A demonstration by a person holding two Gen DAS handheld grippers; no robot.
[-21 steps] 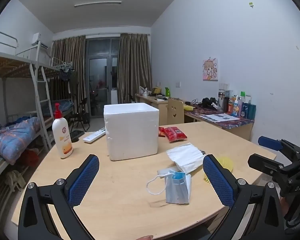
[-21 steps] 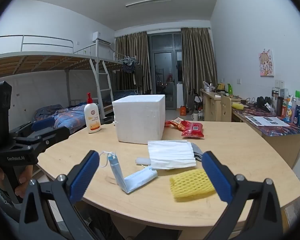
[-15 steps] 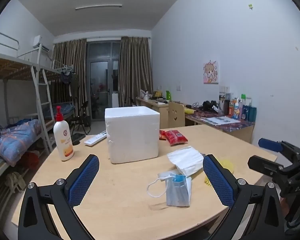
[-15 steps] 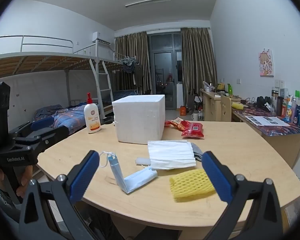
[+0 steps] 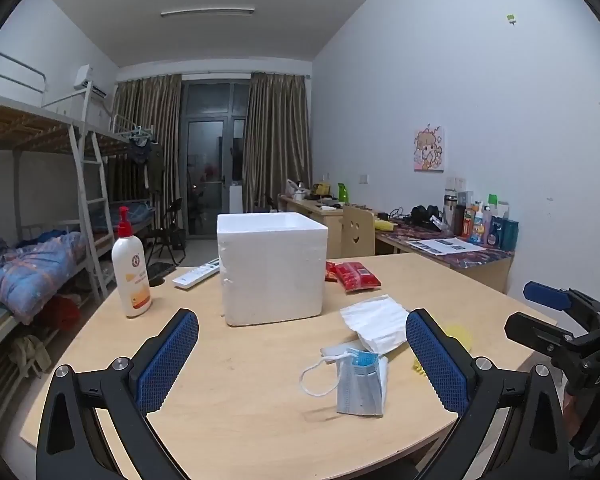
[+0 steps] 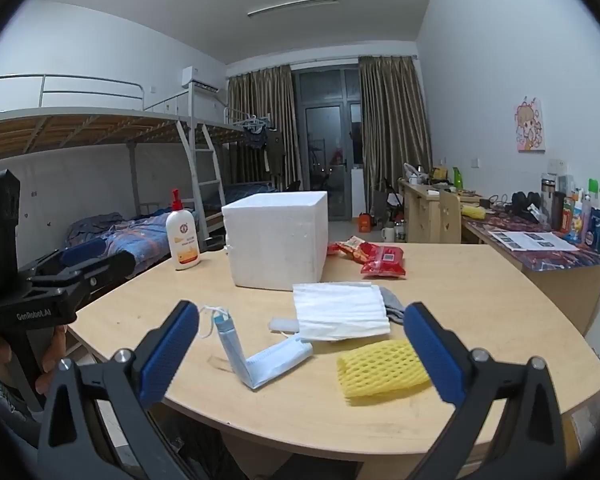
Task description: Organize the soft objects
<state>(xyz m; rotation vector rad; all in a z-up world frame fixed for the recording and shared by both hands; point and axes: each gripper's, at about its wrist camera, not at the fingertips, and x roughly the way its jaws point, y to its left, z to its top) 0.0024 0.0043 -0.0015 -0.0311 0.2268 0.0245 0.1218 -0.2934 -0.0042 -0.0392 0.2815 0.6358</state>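
I have both claws hanging over the near edge of the round wooden table [image 6: 460,288], each spread wide with nothing between the blue pads. My left claw [image 5: 302,354] looks across at the blue face mask [image 5: 360,386], which stands folded like a tent just left of its right pad, with its white ear loop curling out to the left. In the right wrist view the same blue face mask [image 6: 266,356] lies bent in an L between the pads of my right claw [image 6: 300,350], nearer the left one. The yellow foam net sleeve [image 6: 382,368] lies on its side just left of the right pad, touching nothing. Farther in, the white face mask [image 6: 340,316] lies flat, covering part of a grey cloth [image 6: 394,304] whose shape I cannot make out. The white foam box [image 6: 278,238] stands upright beyond them, near the middle of the table; I cannot see into it. From the left view the yellow foam net sleeve [image 5: 460,334] is mostly hidden behind the right pad. Red snack packets [image 6: 382,262] lie right of the box, a lotion bottle [image 6: 183,234] stands far left
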